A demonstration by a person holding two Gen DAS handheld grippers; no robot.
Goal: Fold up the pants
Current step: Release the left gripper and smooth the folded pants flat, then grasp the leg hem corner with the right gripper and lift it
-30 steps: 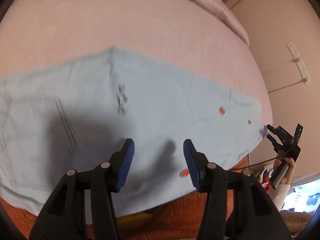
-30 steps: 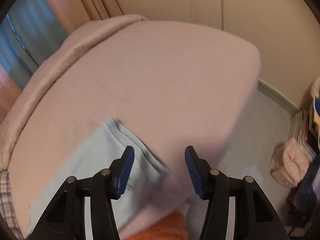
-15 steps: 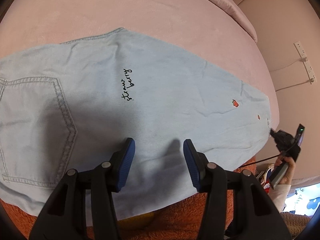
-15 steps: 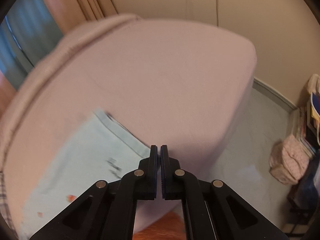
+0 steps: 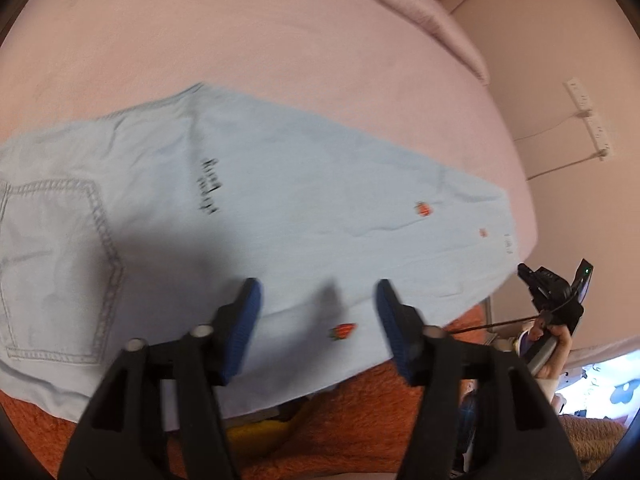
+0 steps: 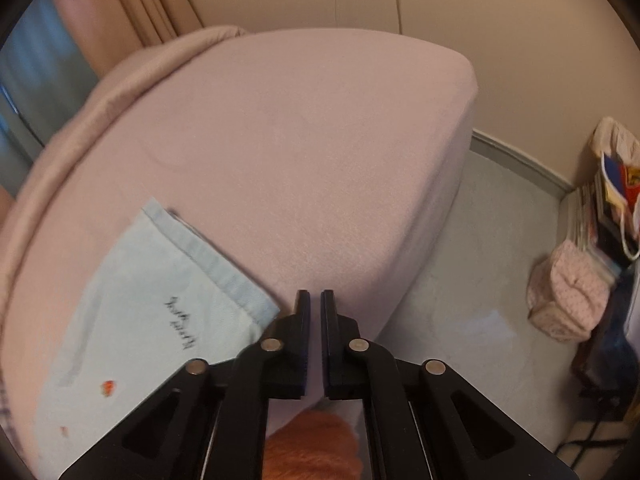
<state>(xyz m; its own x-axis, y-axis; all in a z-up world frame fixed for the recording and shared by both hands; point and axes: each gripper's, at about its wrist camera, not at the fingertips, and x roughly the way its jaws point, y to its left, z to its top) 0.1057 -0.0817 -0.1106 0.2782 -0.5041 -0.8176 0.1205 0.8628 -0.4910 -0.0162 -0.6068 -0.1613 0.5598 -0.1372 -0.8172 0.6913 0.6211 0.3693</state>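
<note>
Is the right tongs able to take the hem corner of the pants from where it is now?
Probably not yet: the right tongs are shut, empty, beside the hem corner of the pants. Nothing blocks them; they must open first.

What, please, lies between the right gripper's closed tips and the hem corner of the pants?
Only bare pink bed cover, seen in the right wrist view: the right gripper sits just right of the pants hem corner, with nothing between.

My pants (image 5: pixel 280 216) were pale blue denim with red strawberry motifs and black script. Bed sheet (image 5: pixel 280 40) was dusty pink. My pads (image 5: pixel 244 320) were blue.
</note>
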